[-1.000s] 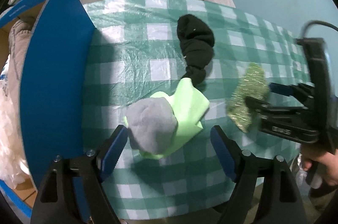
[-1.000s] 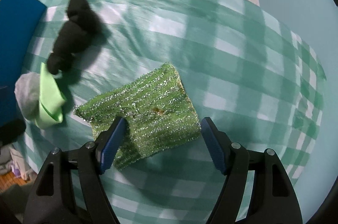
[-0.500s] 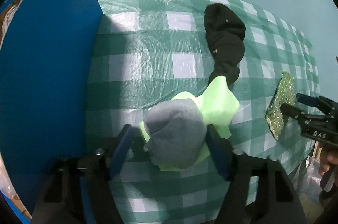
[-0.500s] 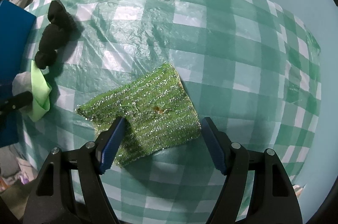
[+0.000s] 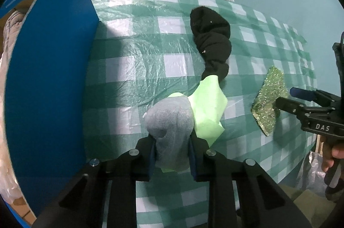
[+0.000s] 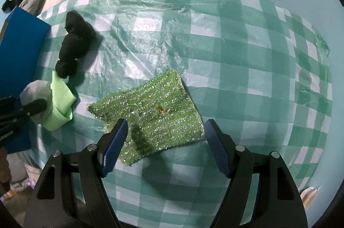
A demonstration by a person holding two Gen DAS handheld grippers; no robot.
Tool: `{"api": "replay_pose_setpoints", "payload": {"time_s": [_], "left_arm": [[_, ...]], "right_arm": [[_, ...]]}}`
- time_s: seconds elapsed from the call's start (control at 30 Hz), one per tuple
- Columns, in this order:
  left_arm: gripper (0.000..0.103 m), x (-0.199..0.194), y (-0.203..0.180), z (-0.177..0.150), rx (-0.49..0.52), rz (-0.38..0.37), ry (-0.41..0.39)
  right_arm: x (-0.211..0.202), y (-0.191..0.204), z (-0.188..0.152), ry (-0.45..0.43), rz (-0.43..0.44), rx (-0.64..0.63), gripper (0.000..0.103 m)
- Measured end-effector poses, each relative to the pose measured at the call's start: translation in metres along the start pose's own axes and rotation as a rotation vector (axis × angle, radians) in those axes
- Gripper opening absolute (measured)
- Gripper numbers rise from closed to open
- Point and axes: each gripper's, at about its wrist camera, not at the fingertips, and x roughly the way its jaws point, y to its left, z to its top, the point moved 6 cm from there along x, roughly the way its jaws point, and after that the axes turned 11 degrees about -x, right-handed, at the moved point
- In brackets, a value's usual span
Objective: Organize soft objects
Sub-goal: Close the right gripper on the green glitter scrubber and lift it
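Having closed since earlier, left hand-held gripper (image 5: pixel 172 151) now clamping grey sock (image 5: pixel 169 118); right hand-held gripper (image 6: pixel 165 146) agape.

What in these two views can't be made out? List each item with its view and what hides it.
- Left wrist view: the lower part of the grey knitted sock bundle is covered by the left gripper.
- Left wrist view: inside of the blue box, hidden by its own wall.
- Right wrist view: near corner of the glittery green scouring cloth, covered by a finger of the open right gripper.
- Both views: underside of the lime-green folded cloth.

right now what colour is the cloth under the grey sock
Light lime green cloth, clearest in the left wrist view.
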Motion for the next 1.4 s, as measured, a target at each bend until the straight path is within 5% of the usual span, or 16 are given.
{"api": "replay_pose_setpoints", "payload": {"time_s": [0.57, 0.97, 1.03, 1.1, 1.23, 1.4], "left_arm": [[0.025, -0.038, -0.004, -0.009, -0.033, -0.082, -0.044], [0.033, -0.038, 0.008, -0.024, -0.106, -0.102, -0.039], [0.039, -0.032, 0.008, -0.025, -0.109, -0.094, -0.027], [0.057, -0.026, 0.008, -0.026, -0.107, -0.074, -0.024], [0.069, -0.019, 0.008, -0.026, -0.089, -0.037, -0.03], [0.072, -0.014, 0.007, -0.026, -0.056, 0.007, -0.029]], "right_arm": [[-0.011, 0.037, 0.018, -0.026, 0.019, -0.114, 0.075], [0.014, 0.058, 0.021, 0.01, -0.111, -0.257, 0.074], [0.016, 0.071, 0.026, 0.005, -0.111, -0.259, 0.069], [0.013, 0.072, 0.023, 0.001, -0.111, -0.266, 0.053], [0.01, 0.07, 0.023, -0.004, -0.099, -0.267, 0.026], [0.008, 0.063, 0.024, -0.006, -0.061, -0.232, 0.022]]}}
